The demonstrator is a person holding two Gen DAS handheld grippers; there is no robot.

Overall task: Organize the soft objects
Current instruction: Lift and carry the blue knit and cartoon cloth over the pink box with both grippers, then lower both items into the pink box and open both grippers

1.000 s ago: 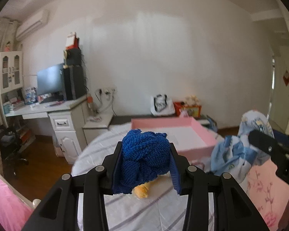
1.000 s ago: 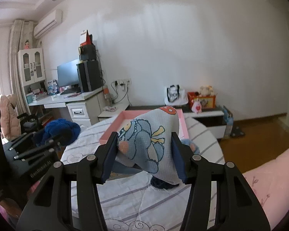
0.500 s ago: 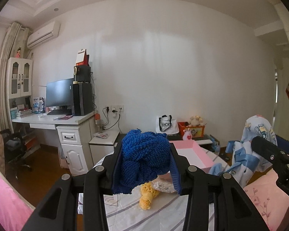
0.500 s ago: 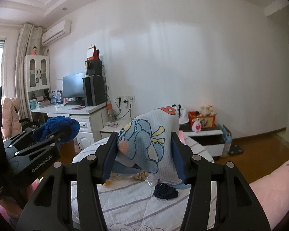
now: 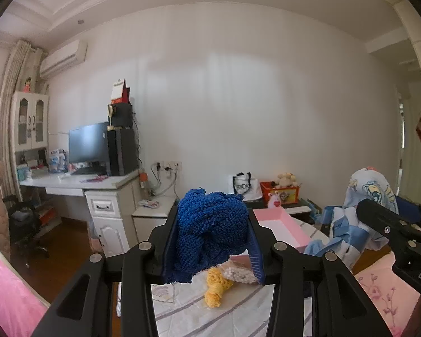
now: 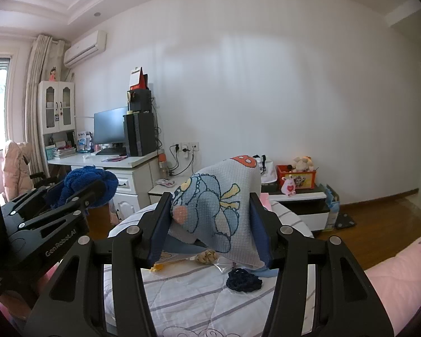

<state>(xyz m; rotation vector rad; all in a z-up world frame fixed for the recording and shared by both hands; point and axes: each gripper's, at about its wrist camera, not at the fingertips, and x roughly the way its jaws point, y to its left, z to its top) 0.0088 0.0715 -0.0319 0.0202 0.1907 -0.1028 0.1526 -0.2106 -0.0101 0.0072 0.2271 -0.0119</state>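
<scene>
Two hand-held grippers are raised side by side above a round table [image 6: 199,297] covered in a pale striped cloth, each carrying one soft item. The left gripper [image 5: 212,241] is clamped on a bunched blue knitted cloth [image 5: 210,236], which fills the gap between its pads and droops below them. The right gripper [image 6: 210,219] is pinched on a pale cloth printed with a blue cartoon fish [image 6: 210,207], folded over so its loose corner hangs down at 6 o'clock. Both pieces seem to be lifted clear of the tabletop so they can be carried without dragging across the small things lying there. In the left view, a pink open tray [image 5: 280,226] sits on the table at about 2 o'clock from the blue cloth; it is likely the place where the soft items are being gathered. Under the left gripper, at 6 o'clock, lie a yellow knitted piece [image 5: 216,287] and a clear bag of small white pellets [image 5: 240,272]. In the right view, a dark navy knitted piece [image 6: 244,279] lies on the cloth at 5 o'clock. The table's rounded far edge drops off to wooden floor on both sides. There is open air ahead, but the two grippers are close neighbours, so sideways room between them is tight.
</scene>
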